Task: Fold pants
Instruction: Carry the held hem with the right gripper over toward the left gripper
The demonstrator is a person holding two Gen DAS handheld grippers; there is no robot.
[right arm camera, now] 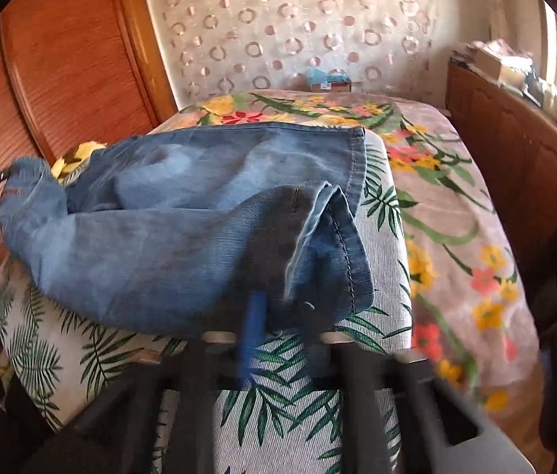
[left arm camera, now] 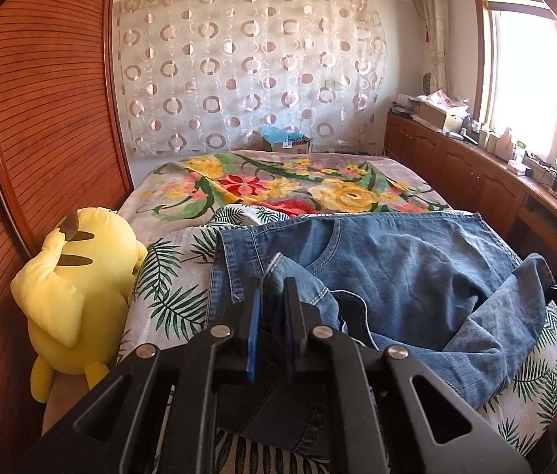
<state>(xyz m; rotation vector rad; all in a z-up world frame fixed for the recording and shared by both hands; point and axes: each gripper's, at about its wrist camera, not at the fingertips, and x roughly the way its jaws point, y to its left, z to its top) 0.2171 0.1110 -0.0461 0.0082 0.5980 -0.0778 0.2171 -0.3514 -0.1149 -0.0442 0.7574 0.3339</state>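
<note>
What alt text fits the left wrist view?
The left gripper is shut on a fold of the blue jeans, which lie crumpled on a leaf-print cushion. A yellow plush toy sits left, against wooden panelling.

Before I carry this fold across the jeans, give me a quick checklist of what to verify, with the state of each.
1. Left tongs gripping the jeans: ok, denim is pinched between the fingers.
2. Right tongs gripping the leg hem: cannot tell, the right view is blurred; they look shut at the hem.
3. Jeans fully on the leaf-print cushion: ok, no denim hangs over the visible edges.
4. Fabric smooth: not ok, the folded leg is bunched and creased.
5. Yellow plush toy out of the way: ok, it sits beside the cushion, apart from the jeans.
</note>
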